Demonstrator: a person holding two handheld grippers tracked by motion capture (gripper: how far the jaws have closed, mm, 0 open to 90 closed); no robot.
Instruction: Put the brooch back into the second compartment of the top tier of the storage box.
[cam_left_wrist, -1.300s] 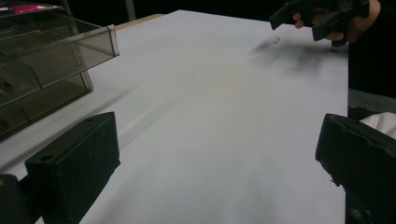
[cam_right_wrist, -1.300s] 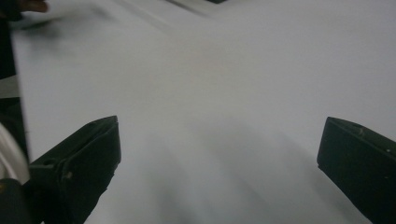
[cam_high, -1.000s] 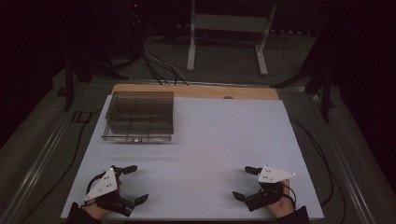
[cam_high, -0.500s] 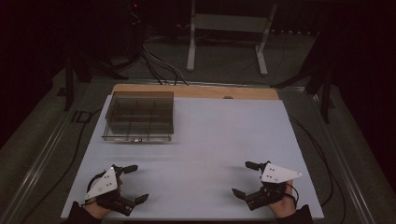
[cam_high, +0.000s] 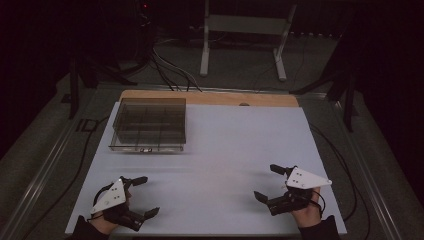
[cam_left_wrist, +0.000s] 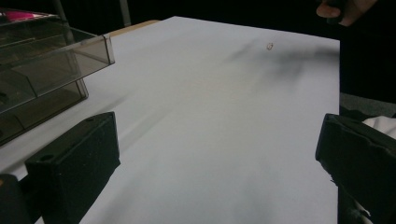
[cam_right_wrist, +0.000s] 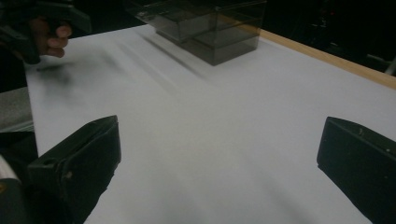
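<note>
Box (cam_high: 150, 125) compartments show from above; both gripper views show spread fingers

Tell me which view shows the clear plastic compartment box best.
The high view: the clear smoky plastic compartment box shows whole, its dividers visible from above. The left gripper view catches one near corner at the edge; the right gripper view shows it far off, top cropped.

In the high view, both forearms are cut off by the bottom edge, just below the table's near edge. The clear box (cam_high: 148, 125) at the table's far left corner is too dim to tell whether its compartments hold anything. In the left gripper view, that box (cam_left_wrist: 37, 70) is cut off by the left edge, and a tiny mark (cam_left_wrist: 270, 45) toward the far edge of the white table (cam_left_wrist: 219, 121) is too small to identify. In the right gripper view, the other hand (cam_right_wrist: 49, 39) is cropped at the top left corner and blurred.
</note>
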